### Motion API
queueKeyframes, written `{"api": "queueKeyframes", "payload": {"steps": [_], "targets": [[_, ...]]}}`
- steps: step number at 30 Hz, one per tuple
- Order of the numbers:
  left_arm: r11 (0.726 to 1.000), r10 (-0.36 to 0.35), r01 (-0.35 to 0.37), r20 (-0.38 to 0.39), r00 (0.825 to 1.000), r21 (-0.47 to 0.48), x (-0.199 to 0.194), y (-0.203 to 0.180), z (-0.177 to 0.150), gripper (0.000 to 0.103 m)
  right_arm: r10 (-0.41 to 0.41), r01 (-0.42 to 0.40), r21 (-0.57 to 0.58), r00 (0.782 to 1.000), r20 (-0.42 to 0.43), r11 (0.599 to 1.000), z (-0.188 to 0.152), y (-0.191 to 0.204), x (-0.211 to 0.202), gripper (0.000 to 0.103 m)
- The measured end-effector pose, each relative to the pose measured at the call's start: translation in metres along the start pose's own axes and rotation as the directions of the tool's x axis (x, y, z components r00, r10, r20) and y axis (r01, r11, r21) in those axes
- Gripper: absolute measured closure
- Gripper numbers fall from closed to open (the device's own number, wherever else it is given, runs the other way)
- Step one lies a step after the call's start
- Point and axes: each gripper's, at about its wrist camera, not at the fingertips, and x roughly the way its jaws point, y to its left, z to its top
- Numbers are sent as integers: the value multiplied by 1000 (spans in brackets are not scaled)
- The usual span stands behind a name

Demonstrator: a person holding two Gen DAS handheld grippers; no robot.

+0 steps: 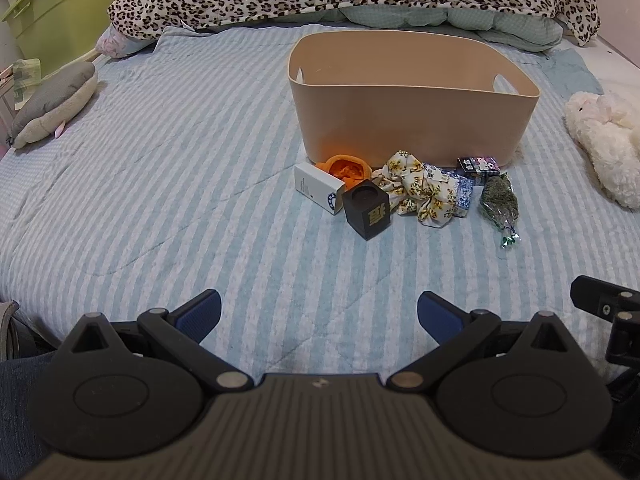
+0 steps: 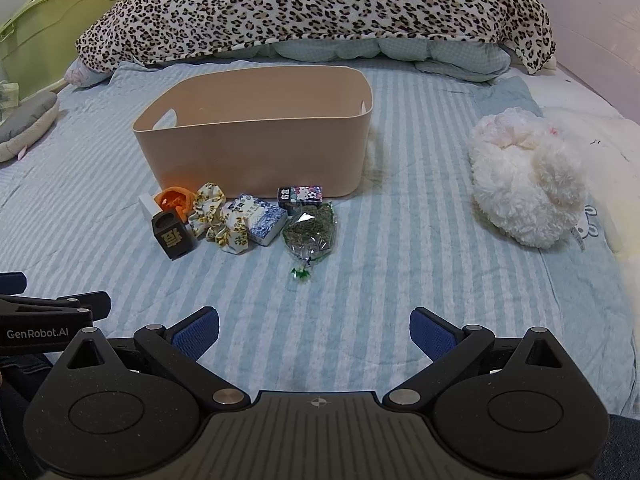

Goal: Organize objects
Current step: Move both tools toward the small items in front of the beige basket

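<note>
While I hold both tongs low at the bottom of each frame, this is what I see.

Left tongs: my left gripper (image 1: 319, 312) has its blue tips far apart, and nothing is in them.
Right tongs: my right gripper (image 2: 315, 326) has its tips far apart too, with nothing in them.
Open room: bare striped blanket (image 1: 160, 200) fills the middle of both views, between my tongs and the little things.
Bin: one tan bin (image 1: 412, 96) stands in the upper middle of the left view, open on top. I cannot see its floor.
Little things: they lie in a row just in front of the bin's near wall.
Count: one white box (image 1: 318, 187), one orange thing (image 1: 346, 168), one dark cube (image 1: 366, 212), one flowery scrunchie (image 1: 420, 190), one blue and white packet (image 2: 262, 216), one small cartoon box (image 2: 301, 195), one green bag (image 2: 310, 232).
Edges: a leopard blanket (image 2: 312, 8) runs along the top. One white fluffy toy (image 2: 528, 184) lies at the right. One gray toy (image 1: 52, 104) lies at the left.
</note>
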Motion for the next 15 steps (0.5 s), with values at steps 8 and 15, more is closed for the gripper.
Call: {"api": "queueKeyframes", "payload": {"steps": [8,15], "targets": [[1000,3,-3,-11,1000,-6,10,4,12,0,-13,13,0,1000,-11,1000,10,-3,9,0],[1000,2,-3,-28,1000,-17,27,8,23,0,-17,17,-1,1000,-24,1000,21,-5,25,0]]}}
